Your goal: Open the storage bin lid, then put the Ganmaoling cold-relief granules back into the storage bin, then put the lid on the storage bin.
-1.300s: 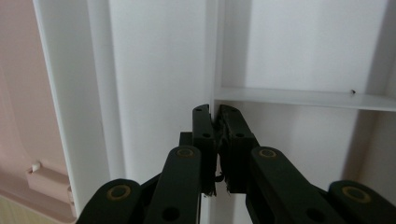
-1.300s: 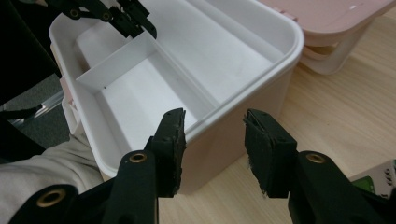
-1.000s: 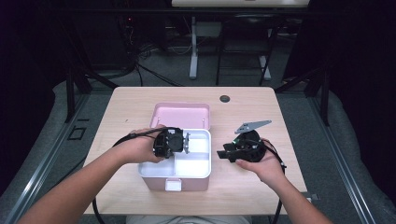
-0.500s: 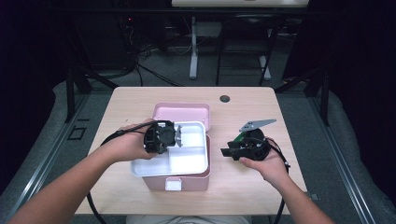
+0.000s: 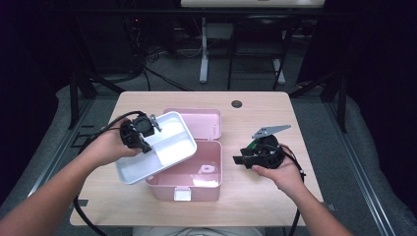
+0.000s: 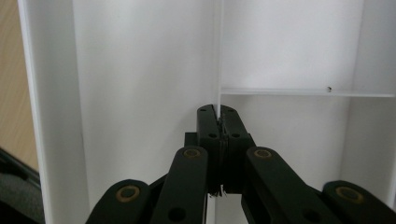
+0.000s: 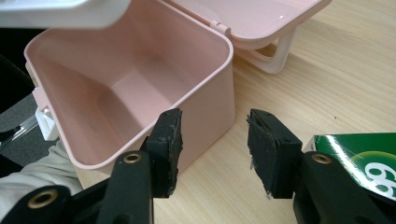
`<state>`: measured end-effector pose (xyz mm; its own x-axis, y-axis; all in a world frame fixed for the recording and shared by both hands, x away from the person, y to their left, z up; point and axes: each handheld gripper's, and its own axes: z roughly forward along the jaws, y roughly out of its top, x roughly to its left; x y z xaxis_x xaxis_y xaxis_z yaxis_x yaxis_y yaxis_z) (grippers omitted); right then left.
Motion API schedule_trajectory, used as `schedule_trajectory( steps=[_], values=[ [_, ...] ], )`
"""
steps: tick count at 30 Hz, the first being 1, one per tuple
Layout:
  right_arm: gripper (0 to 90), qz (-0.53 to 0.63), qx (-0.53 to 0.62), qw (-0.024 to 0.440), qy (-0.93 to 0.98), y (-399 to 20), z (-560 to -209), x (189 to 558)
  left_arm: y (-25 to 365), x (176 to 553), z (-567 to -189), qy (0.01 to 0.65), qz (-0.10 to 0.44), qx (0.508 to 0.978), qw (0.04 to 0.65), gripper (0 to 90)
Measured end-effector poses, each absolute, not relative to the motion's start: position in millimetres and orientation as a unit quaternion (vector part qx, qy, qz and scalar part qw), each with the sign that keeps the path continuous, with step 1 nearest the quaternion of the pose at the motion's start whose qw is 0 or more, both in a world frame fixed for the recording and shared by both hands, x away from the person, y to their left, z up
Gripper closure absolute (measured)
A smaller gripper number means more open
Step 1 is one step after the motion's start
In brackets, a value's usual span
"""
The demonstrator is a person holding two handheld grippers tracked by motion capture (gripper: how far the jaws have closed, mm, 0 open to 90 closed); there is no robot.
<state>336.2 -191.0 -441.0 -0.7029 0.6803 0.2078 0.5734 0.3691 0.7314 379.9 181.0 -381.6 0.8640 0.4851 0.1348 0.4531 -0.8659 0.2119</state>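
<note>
Left gripper (image 5: 147, 129) has its jaws clamped together on the thin central divider of the white tray (image 5: 169, 147), which the left gripper view shows pinched between the two black pads, with the tray's pale compartments spreading to either side. In the high view the tray is lifted out of the pink box (image 5: 189, 172) and held tilted, hanging over the box's left rim and the table (image 5: 275, 108) beside it, touching neither as far as I can tell. The box stands open, its lid (image 5: 199, 122) folded back flat behind it on the tabletop. Right gripper (image 7: 212, 149) rests just to the right of the box with its jaws apart and nothing between them, one pad close against the pink wall; a green package (image 7: 362, 161) shows at the edge of its view, its exact position hard to judge. The right gripper view looks into a bare pink interior, though the high view hints at a small pale item on the floor of the box that I cannot identify. Judging by this, the opening and the lifting of the insert look done; what seems left is setting the tray down somewhere on the table and then dealing with the box's lower space.
</note>
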Motion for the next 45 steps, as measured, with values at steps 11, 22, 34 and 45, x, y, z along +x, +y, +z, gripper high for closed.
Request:
schedule_trajectory(
  steps=[11, 22, 34, 45],
  values=[
    [53.5, 0.41, 0.385, 0.069, 0.824, -193.2, -441.3, 337.4, 260.6, 399.4, -395.5, 0.383, 0.088, 0.916, 0.084, 89.6],
    [52.5, 0.41, 0.385, 0.075, 0.824, -194.0, -441.4, 338.0, 302.8, 403.1, -427.2, 0.442, 0.075, 0.891, 0.065, 89.6],
    [46.8, 0.409, 0.382, 0.105, 0.822, -198.4, -442.8, 340.7, 296.3, 416.7, -489.7, 0.459, 0.047, 0.885, 0.063, 89.6],
    [44.9, 0.405, 0.377, 0.124, 0.824, -199.8, -447.4, 344.7, 295.2, 420.6, -527.0, 0.47, 0.028, 0.88, 0.061, 89.5]
  ],
)
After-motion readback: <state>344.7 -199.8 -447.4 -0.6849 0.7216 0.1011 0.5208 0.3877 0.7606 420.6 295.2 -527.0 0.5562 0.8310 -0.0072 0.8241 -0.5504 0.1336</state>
